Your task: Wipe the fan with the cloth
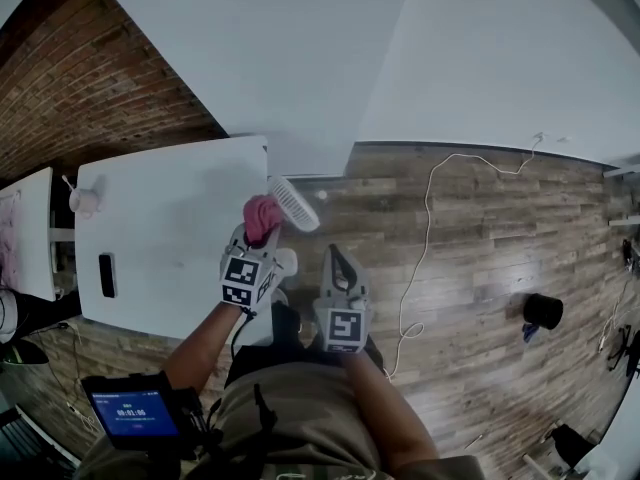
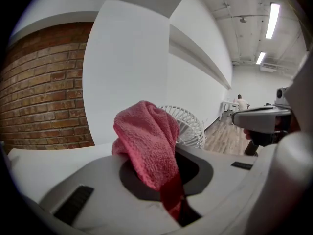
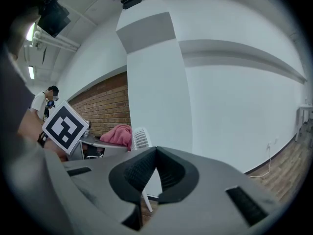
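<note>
Head view: the white rectangular table (image 1: 170,228) stops just right of the left gripper (image 1: 258,236). The white round-grille fan (image 1: 293,204) sits right at that far corner, close to the white wall. To the right it's all open wood-plank floor, with only a loose white cable (image 1: 430,218) trailing across it. The fluffy pink terry cloth (image 1: 262,214) is right by the grille, probably touching it, but that's hard to call from up here. The right gripper (image 1: 336,256) hangs past the table edge, over the floor.

Left gripper view: the jaws are pinching the cloth (image 2: 149,146). The bunched lump sticks up and covers the left part of the thin wire grille (image 2: 190,126). The fan's base is hidden behind the gripper body.

Right gripper view: the ribbed dark jaws are pressed together with nothing between them. The cloth (image 3: 117,135) and fan (image 3: 140,138) look small here, and their lower parts are cut off.
</note>
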`<act>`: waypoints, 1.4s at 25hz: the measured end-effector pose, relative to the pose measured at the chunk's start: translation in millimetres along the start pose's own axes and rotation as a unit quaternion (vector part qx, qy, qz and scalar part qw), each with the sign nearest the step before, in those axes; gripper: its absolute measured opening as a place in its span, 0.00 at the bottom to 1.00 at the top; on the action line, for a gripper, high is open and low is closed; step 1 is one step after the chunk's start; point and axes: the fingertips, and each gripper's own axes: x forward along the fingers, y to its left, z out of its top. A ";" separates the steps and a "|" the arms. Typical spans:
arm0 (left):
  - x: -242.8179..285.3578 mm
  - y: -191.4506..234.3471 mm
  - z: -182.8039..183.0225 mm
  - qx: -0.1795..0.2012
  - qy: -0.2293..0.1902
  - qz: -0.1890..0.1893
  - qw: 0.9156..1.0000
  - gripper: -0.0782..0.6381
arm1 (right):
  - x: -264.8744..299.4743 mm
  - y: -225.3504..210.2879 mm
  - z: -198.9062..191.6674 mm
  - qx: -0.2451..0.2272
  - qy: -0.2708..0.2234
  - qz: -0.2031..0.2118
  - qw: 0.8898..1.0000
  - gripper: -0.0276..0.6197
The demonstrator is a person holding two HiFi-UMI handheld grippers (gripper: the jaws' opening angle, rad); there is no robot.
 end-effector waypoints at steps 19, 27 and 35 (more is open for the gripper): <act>-8.2 -3.8 -10.1 -0.002 0.003 0.010 1.000 0.18 | 0.5 -1.4 -11.9 0.008 -0.007 -0.001 1.000 0.04; -12.3 -8.0 -14.9 -0.010 0.000 0.016 1.000 0.18 | 0.6 2.6 -11.3 0.015 -0.004 -0.002 1.000 0.04; -16.9 -16.4 -11.0 -0.002 -0.003 0.019 1.000 0.18 | 2.7 6.0 -11.5 0.015 -0.003 0.000 1.000 0.04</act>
